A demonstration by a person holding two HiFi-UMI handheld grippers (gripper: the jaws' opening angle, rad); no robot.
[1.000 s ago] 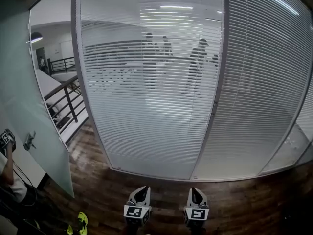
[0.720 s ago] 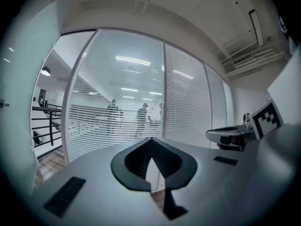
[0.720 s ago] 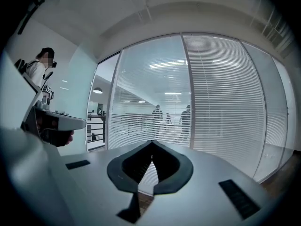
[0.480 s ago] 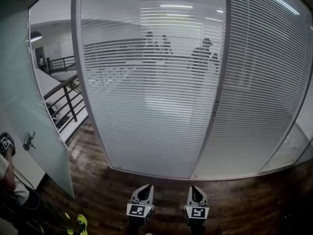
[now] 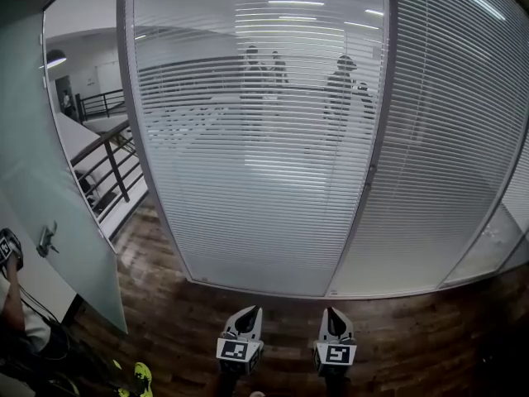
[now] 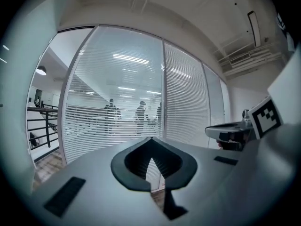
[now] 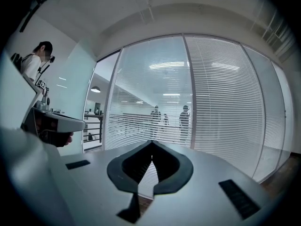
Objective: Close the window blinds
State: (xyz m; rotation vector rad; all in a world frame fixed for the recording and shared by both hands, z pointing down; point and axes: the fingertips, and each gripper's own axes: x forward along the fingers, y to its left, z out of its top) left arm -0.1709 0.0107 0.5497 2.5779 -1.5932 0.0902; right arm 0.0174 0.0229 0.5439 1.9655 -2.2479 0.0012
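Both grippers shut and empty, facing the blinds.
The left gripper (image 5: 247, 314) and right gripper (image 5: 332, 314) have their jaws together on nothing, low and well apart from the blinds (image 5: 264, 164) ahead. People (image 5: 340, 89) show through the middle slats, so closing looks not yet begun.

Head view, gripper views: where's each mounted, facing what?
Head view: on the person's head, facing the blinds and floor; left gripper and right gripper show at the bottom.
Left gripper view: on the left gripper, facing the blinds past its shut jaws.
Right gripper view: likewise on the right gripper, jaws shut.
Shared: all three see the blinds.
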